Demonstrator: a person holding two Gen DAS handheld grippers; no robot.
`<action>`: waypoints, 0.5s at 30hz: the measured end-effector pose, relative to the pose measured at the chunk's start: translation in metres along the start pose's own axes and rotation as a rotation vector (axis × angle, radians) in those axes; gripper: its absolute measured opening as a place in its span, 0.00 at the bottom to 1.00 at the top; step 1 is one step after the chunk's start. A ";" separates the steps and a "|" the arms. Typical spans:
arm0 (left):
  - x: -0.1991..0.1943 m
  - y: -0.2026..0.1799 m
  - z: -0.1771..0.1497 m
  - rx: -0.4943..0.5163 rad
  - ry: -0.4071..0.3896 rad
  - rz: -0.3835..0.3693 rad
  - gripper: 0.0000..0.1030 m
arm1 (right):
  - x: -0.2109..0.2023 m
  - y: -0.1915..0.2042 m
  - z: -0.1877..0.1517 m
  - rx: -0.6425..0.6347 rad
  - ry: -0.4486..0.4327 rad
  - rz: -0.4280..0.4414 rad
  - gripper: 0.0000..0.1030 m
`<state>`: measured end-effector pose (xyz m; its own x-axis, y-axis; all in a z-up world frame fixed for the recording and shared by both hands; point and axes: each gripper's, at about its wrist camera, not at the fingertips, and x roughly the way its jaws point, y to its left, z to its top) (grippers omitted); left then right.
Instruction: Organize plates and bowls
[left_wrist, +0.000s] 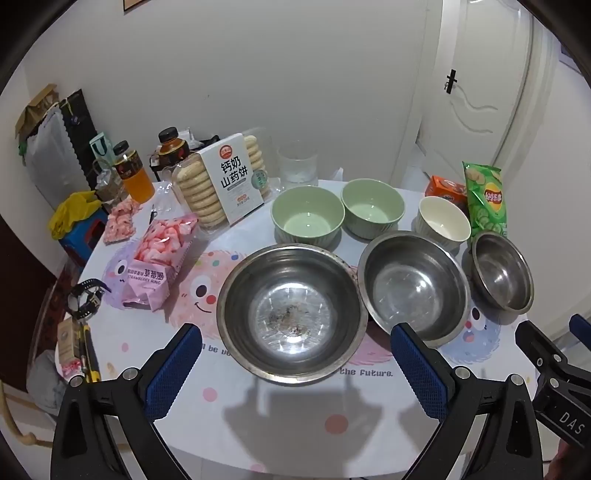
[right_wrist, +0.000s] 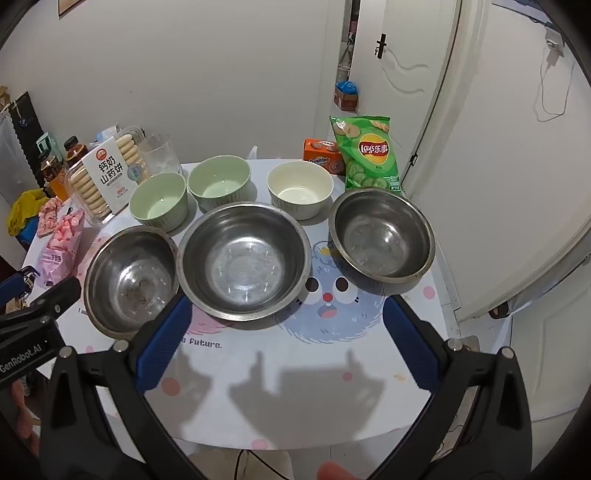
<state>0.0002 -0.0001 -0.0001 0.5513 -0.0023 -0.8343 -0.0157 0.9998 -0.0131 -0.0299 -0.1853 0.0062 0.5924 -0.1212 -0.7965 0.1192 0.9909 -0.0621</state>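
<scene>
While both tools — left tool (left_wrist: 293, 363) and right tool (right_wrist: 286, 338) — hang released over the worktop's (right_wrist: 295, 406) near edge, we judge nesting unstarted — next, grasp a steel bowl's (right_wrist: 243, 258) rim.

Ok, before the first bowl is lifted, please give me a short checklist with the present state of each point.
1. Left gripper open, nothing between the jaws: ok.
2. Right gripper open, nothing between the jaws: ok.
3. Steel bowls free of residue: not ok, the largest steel bowl has dark crumbs at its bottom.
4. Two green bowls and the cream bowl upright and empty: ok.
5. Lay's chip bag clear of the smallest steel bowl: cannot tell.
</scene>
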 end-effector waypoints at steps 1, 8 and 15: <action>0.000 0.000 0.000 0.002 0.000 -0.002 1.00 | 0.000 0.000 0.000 -0.007 -0.001 -0.010 1.00; 0.000 -0.001 0.000 0.005 -0.005 0.007 1.00 | 0.001 -0.001 0.001 0.000 0.007 -0.003 1.00; 0.002 0.004 0.001 0.008 -0.008 0.013 1.00 | 0.003 -0.003 0.002 0.006 0.011 -0.002 1.00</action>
<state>0.0022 0.0037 -0.0012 0.5579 0.0105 -0.8298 -0.0162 0.9999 0.0017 -0.0271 -0.1888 0.0049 0.5837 -0.1224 -0.8027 0.1250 0.9903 -0.0601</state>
